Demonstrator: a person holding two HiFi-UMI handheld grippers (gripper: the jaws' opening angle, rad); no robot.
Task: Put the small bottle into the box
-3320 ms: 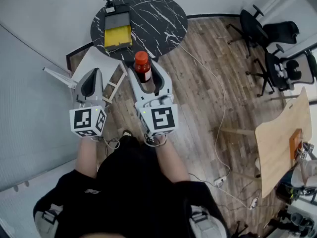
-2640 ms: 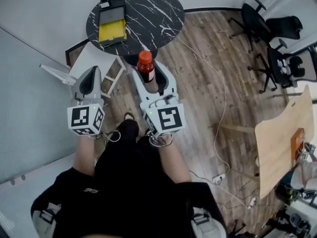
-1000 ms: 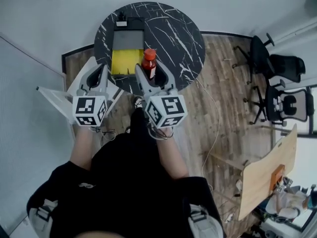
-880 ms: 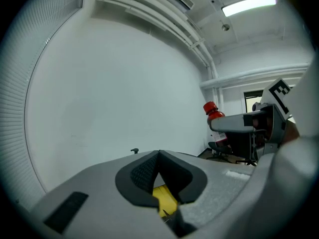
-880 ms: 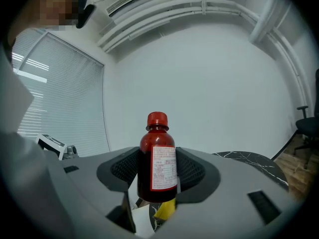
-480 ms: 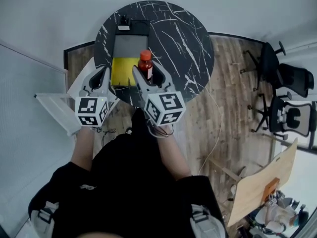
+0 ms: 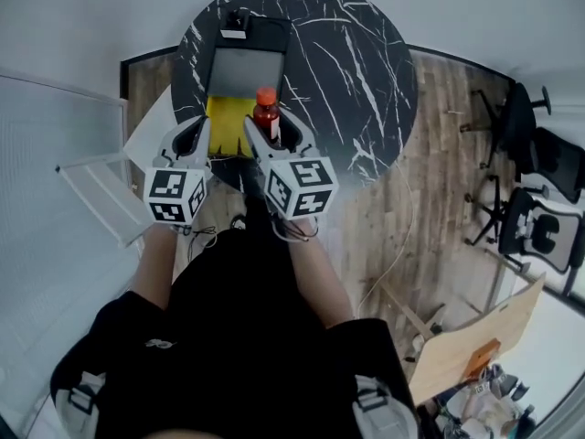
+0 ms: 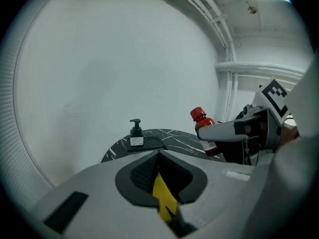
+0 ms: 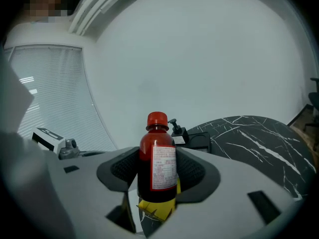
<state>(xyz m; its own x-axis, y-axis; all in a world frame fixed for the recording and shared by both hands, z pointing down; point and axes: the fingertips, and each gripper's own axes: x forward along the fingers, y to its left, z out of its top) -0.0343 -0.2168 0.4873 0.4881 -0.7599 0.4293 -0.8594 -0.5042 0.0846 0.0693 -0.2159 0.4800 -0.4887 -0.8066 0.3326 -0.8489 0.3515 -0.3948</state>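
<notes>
The round table (image 7: 352,58) stands straight ahead of the person, and the box (image 7: 225,124) lies on its near left part. A pump bottle (image 7: 239,18) stands at the box's far end, behind it. The small bottle (image 7: 266,115) stands upright between the jaws of the right gripper (image 7: 271,126), over the box's near right corner. The left gripper (image 7: 190,130) sits just left of the right one, at the box's near left side, jaws together. Office chairs (image 7: 541,154) stand well right of the table, and a wooden table (image 7: 466,355) is nearer, at the right
</notes>
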